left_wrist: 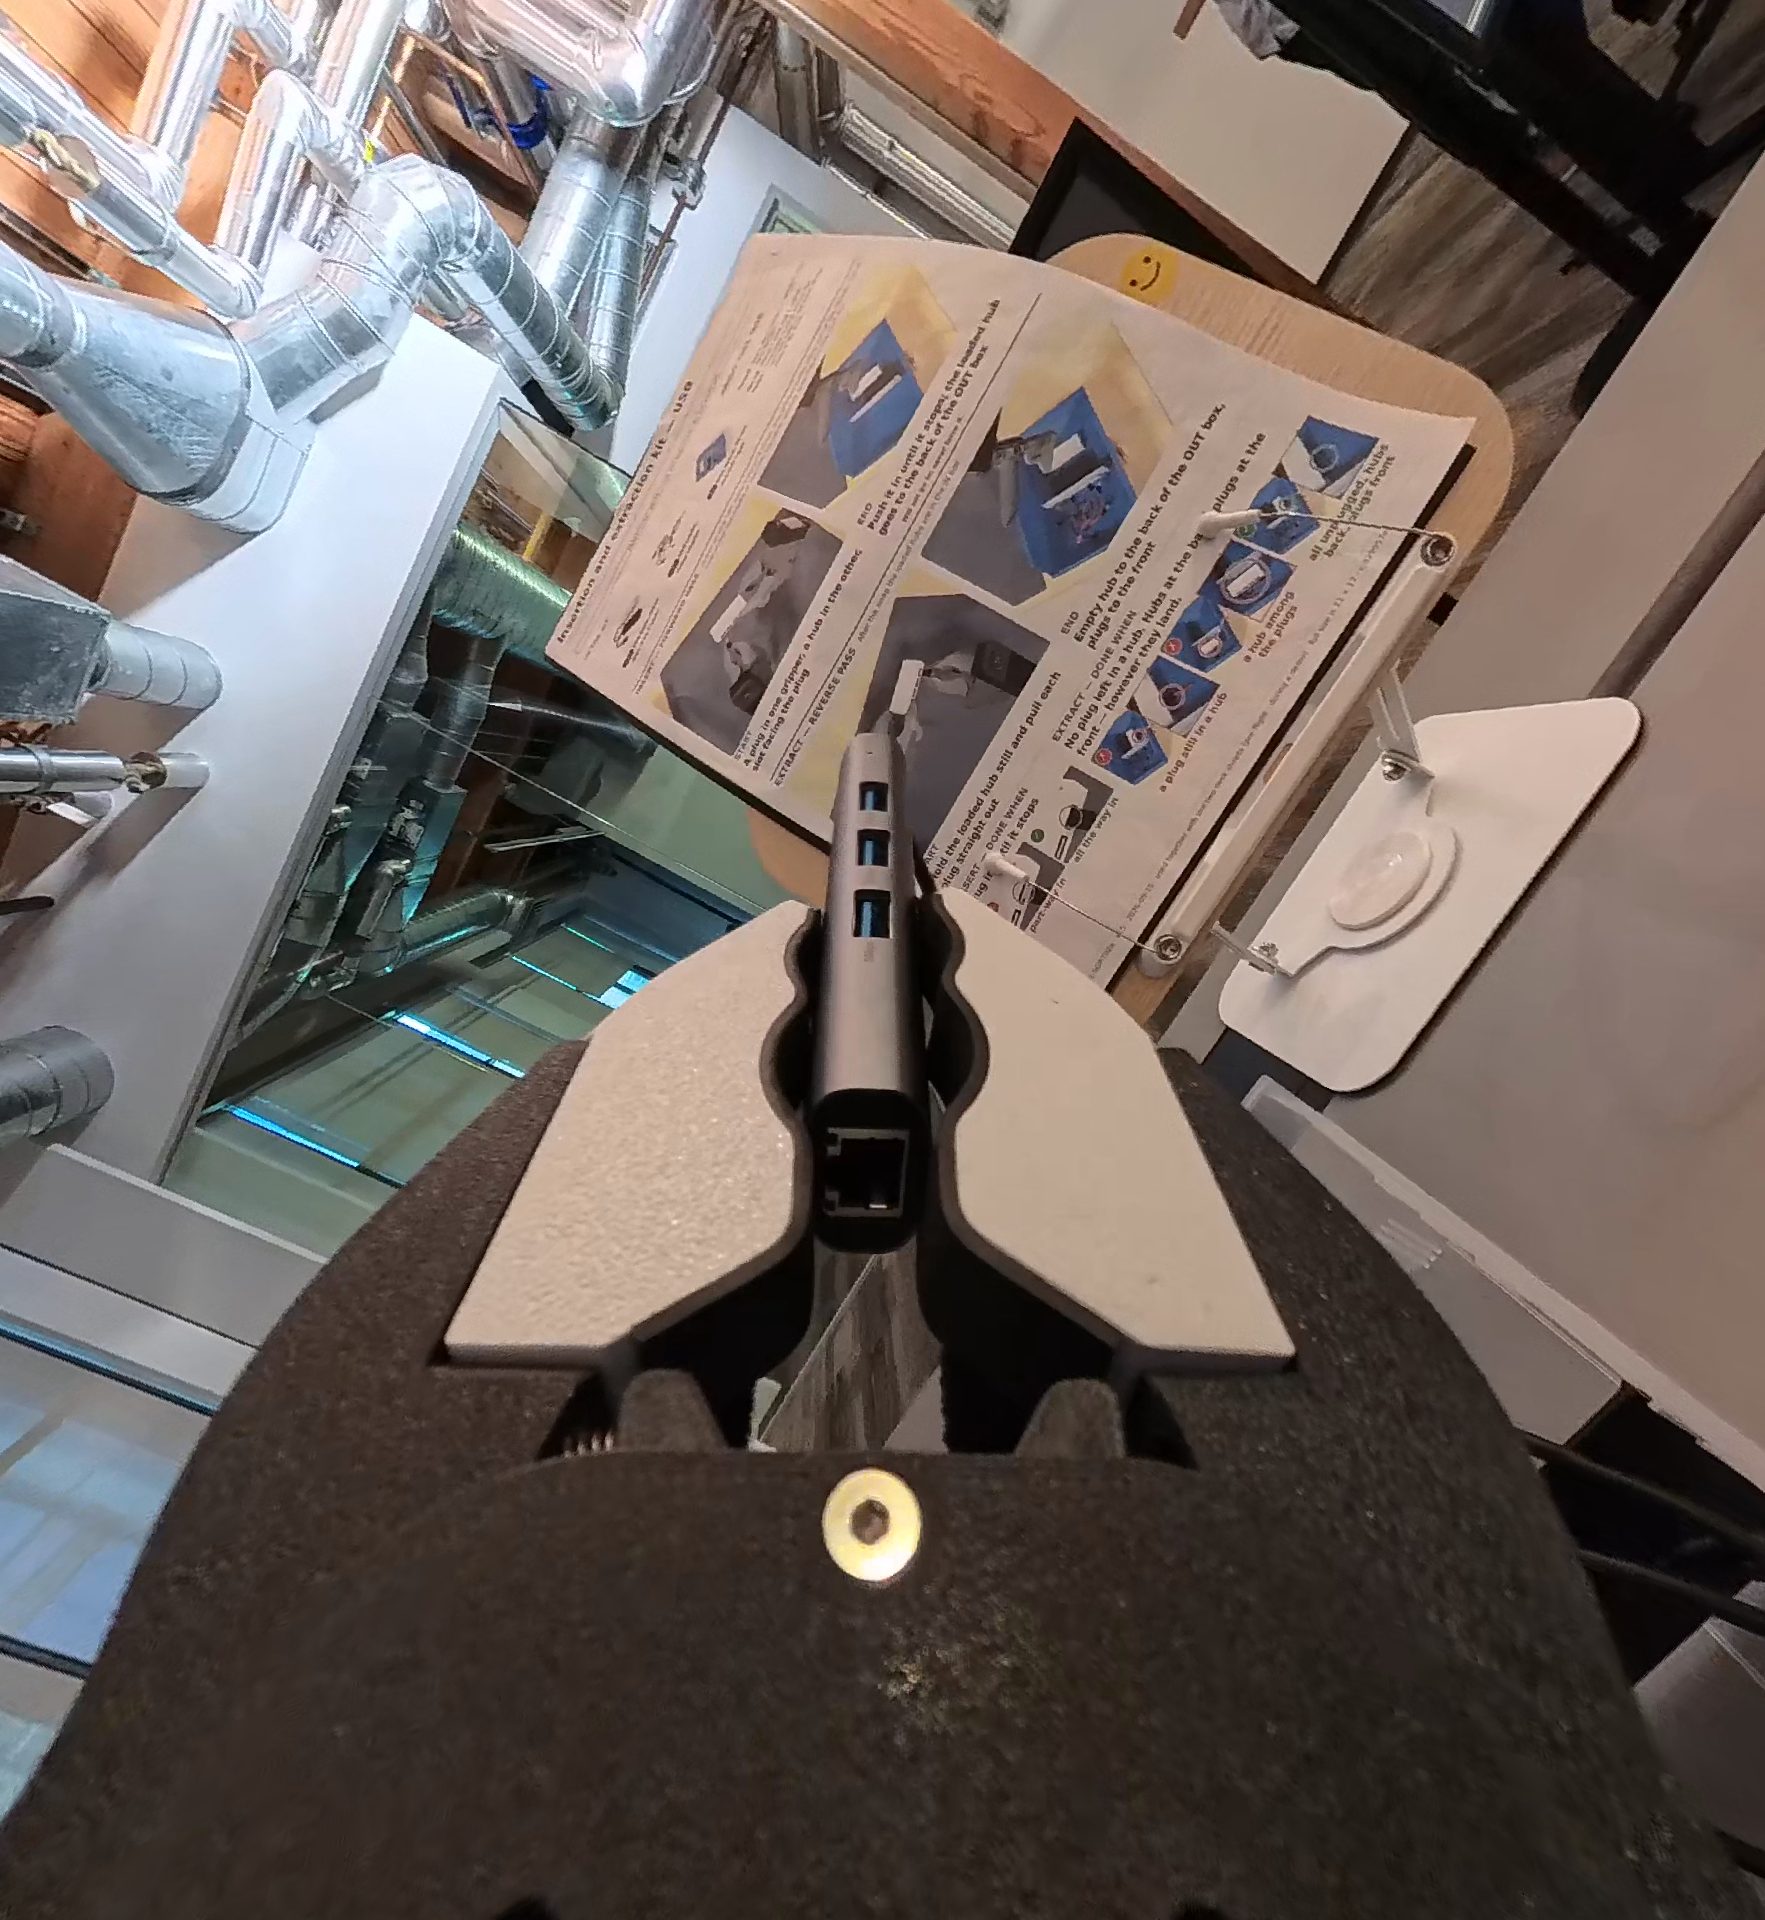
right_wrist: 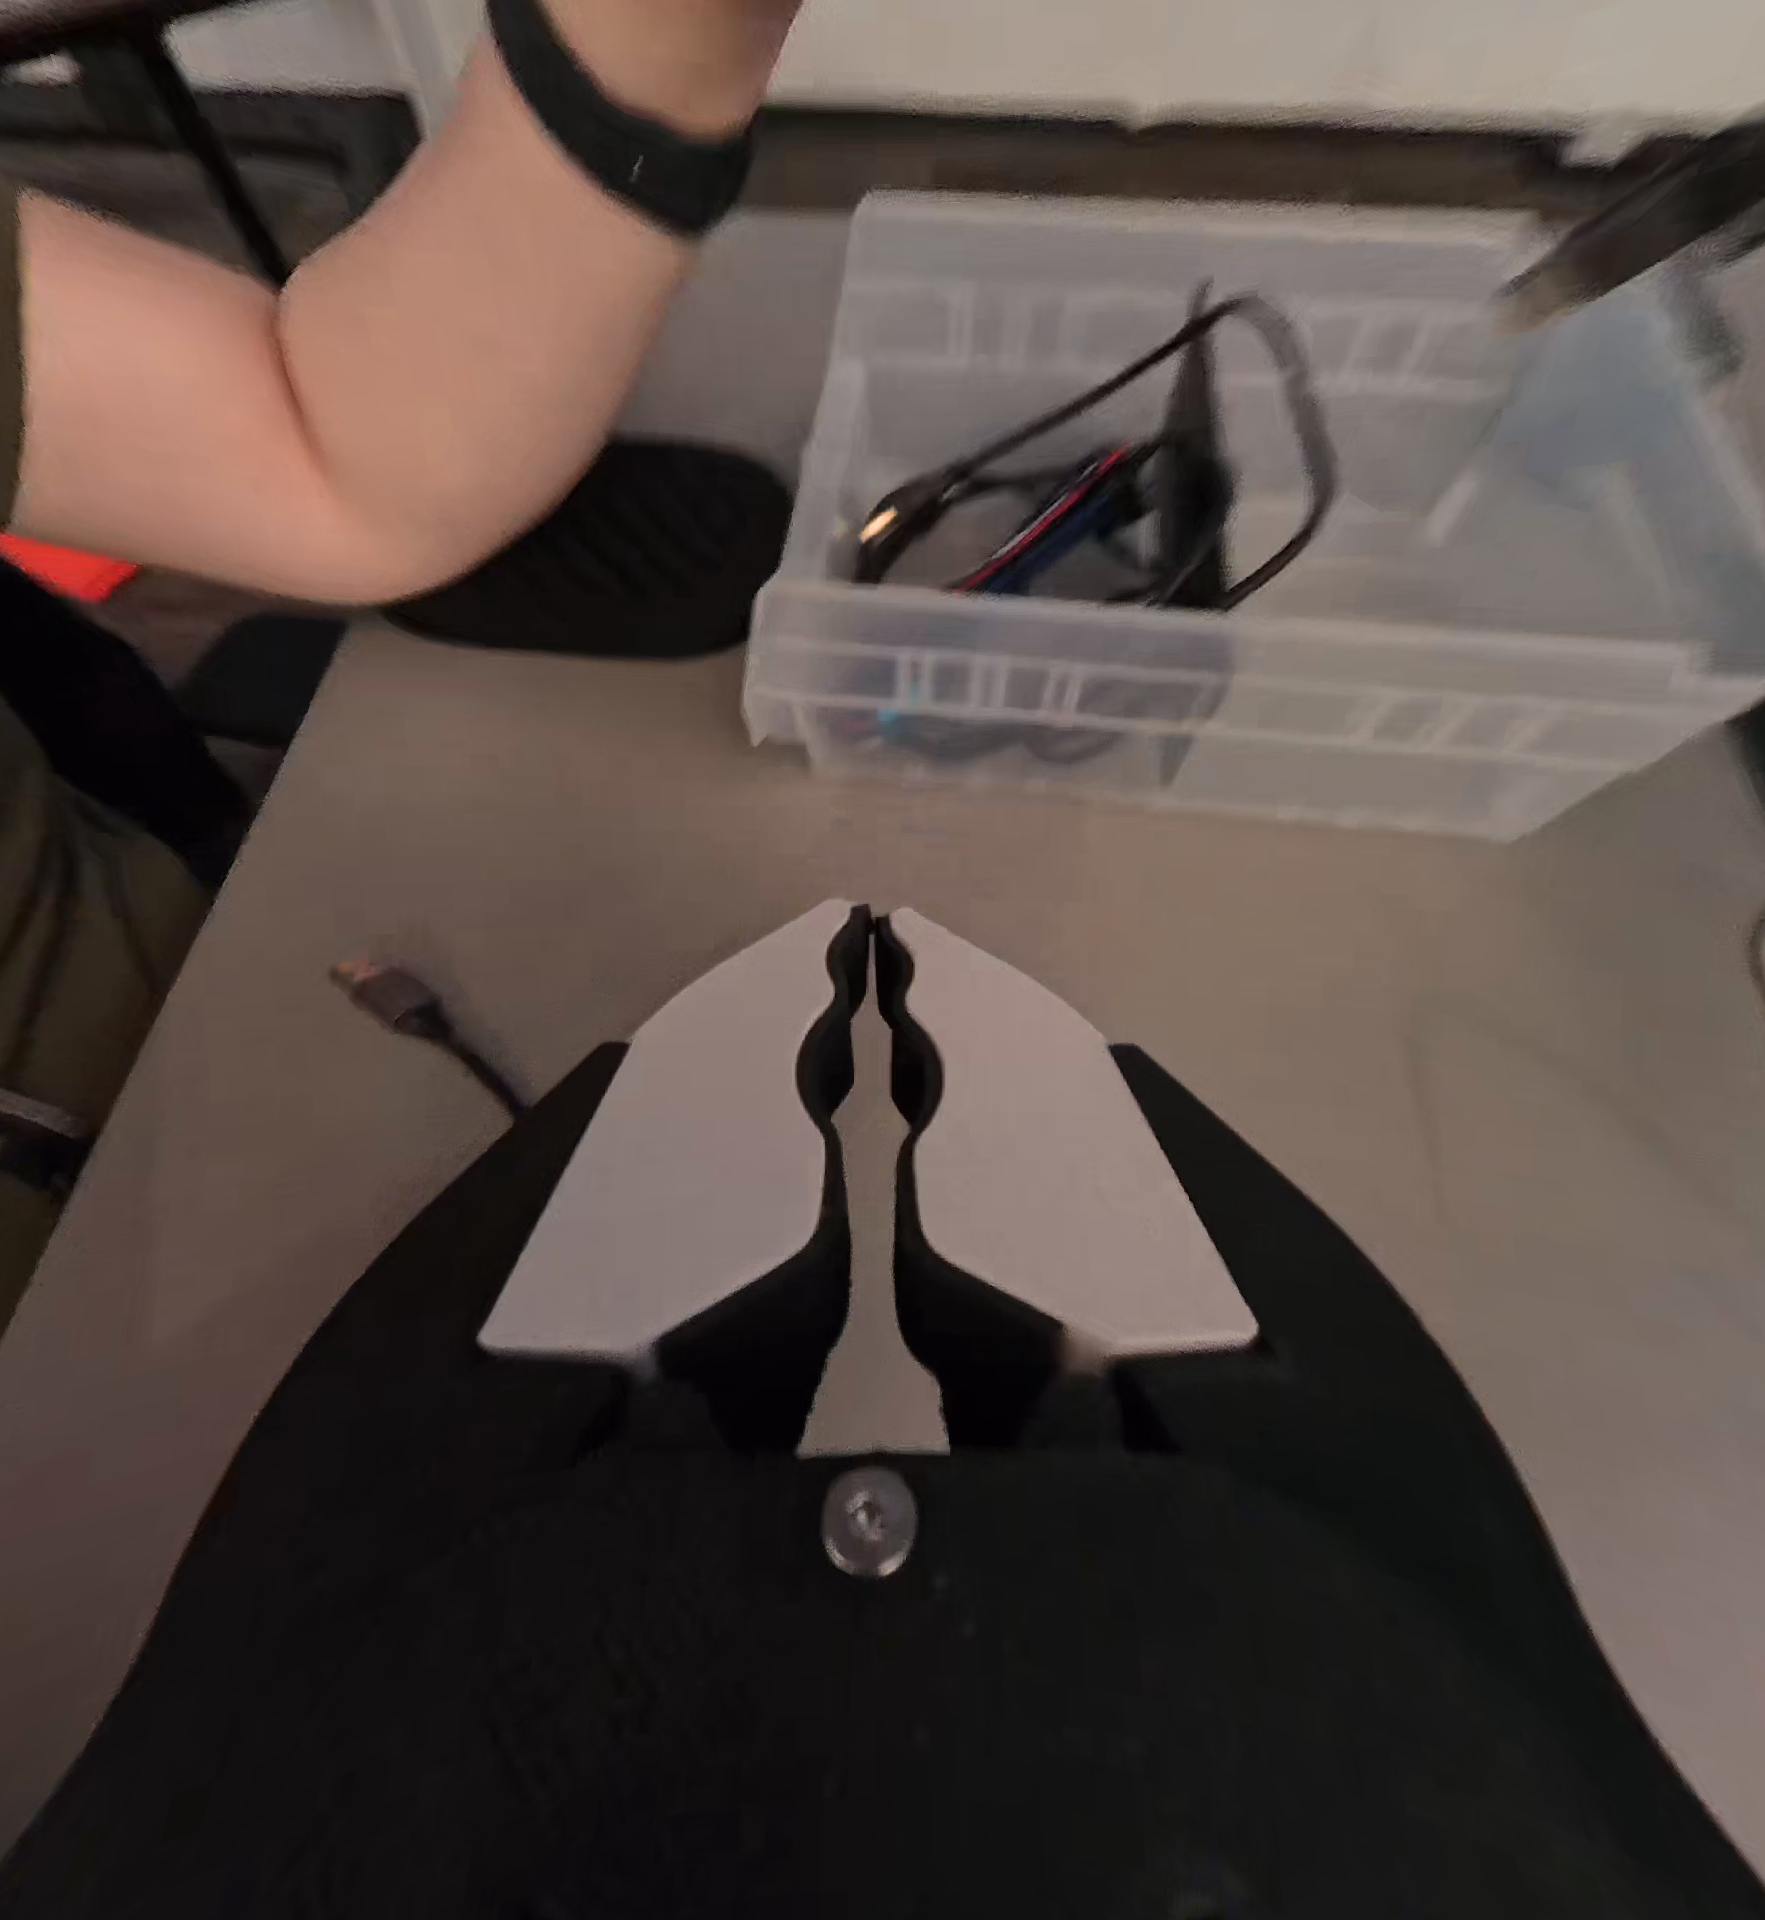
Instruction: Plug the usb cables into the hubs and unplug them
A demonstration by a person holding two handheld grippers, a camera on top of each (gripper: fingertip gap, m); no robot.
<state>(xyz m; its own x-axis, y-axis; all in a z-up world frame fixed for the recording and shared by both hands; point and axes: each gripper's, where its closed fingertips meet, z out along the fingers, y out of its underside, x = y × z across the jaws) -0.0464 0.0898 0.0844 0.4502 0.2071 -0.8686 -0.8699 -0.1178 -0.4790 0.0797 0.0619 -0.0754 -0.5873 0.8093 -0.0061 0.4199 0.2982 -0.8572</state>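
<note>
Between the jaws of our left hand-held gripper point(left_wrist: 862, 1023) the hub point(left_wrist: 862, 997) sits clamped, so we'd open the empty, closed right hand-held gripper point(right_wrist: 873, 925) and grab the loose usb cable point(right_wrist: 410, 1013) lying near-left on the desk point(right_wrist: 1377, 1091) squarely.

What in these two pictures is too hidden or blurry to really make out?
- Left wrist view: the hub's far end is too small to show whether a cable leaves it.
- Right wrist view: motion blur smears the clear bin; its tangled cables can't be counted.
- Right wrist view: the loose USB plug's cable vanishes behind the right gripper.
</note>
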